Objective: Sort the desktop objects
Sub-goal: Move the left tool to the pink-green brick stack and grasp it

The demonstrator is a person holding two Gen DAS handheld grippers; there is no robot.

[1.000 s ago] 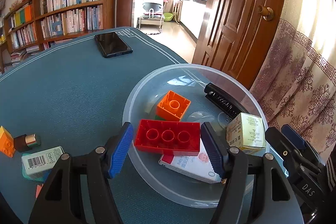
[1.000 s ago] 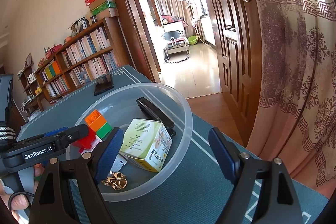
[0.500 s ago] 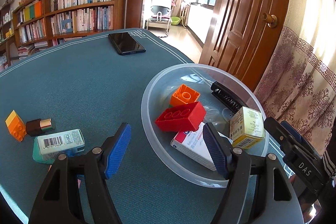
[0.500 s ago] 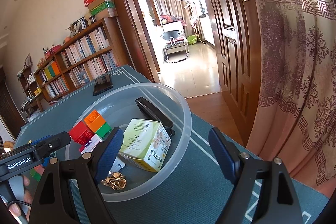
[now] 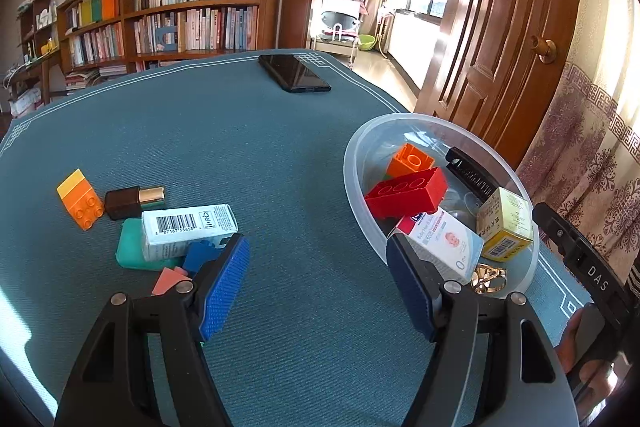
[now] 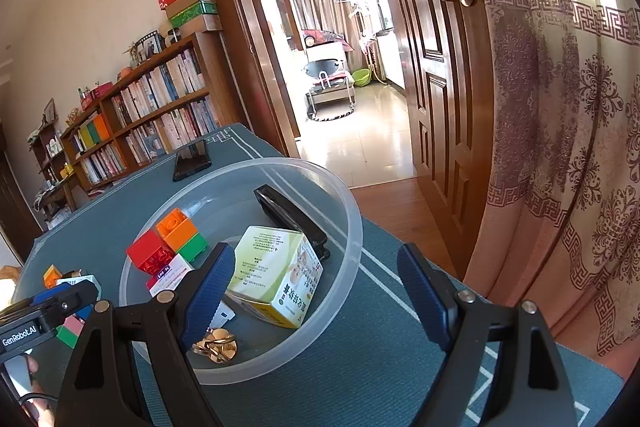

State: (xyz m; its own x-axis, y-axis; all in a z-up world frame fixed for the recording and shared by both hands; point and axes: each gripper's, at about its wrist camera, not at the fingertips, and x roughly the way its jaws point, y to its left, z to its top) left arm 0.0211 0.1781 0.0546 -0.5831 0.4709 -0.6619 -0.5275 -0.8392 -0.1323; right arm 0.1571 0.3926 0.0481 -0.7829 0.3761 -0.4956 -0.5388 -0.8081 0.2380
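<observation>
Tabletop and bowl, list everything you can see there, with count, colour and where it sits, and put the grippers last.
bowl: 1, clear plastic, table's right side
red brick: 1, in bowl
orange brick: 1, in bowl, on a green one
black clip: 1, in bowl
yellow box: 1, in bowl
white box: 1, red-ended, in bowl
gold trinket: 1, in bowl
phone: 1, black, far table edge
loose pile: orange-yellow brick, brown-gold tube, barcode box, teal, blue and pink pieces, table's left
left gripper: open, empty
right gripper: open, empty
</observation>
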